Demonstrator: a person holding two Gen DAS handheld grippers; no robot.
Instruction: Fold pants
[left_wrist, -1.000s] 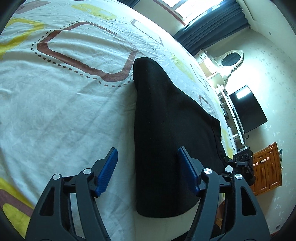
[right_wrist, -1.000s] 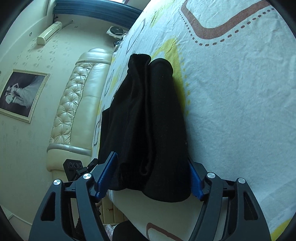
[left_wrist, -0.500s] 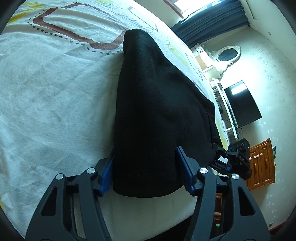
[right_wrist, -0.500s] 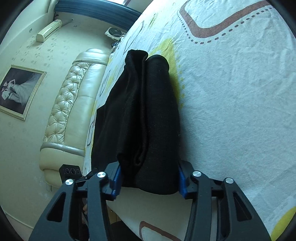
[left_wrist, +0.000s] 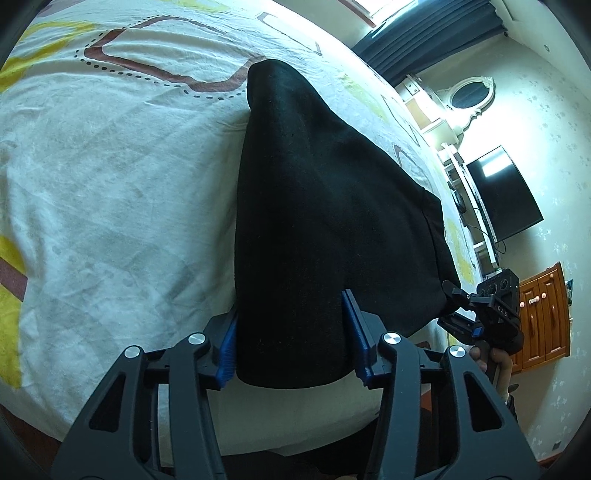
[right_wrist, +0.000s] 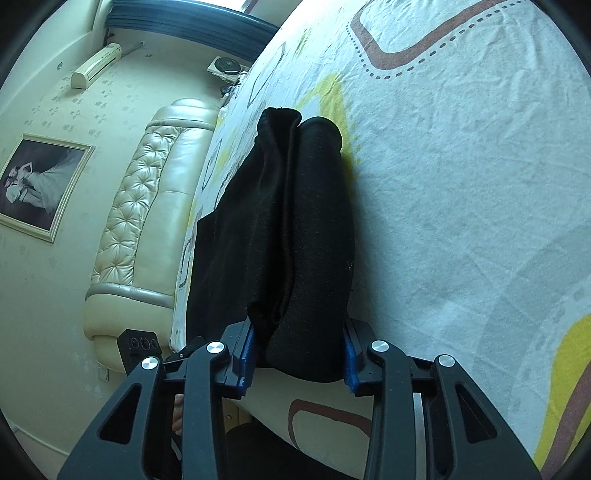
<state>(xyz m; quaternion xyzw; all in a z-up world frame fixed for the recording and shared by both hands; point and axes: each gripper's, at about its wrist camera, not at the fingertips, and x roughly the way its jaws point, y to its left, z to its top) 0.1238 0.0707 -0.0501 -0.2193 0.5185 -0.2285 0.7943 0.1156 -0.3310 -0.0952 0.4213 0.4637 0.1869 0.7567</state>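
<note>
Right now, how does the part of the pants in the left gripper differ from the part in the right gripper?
The left gripper pinches a smooth single end of the black pants; the right gripper squeezes a bunched, creased end with a deep fold. Both sets of jaws have just been closing, pressing fabric near the bed edge.

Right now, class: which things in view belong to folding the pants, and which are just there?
Belong to the job:
black pants
left gripper
right gripper
bedsheet

Just there:
television
oval mirror
wooden cabinet
headboard
framed picture
</note>
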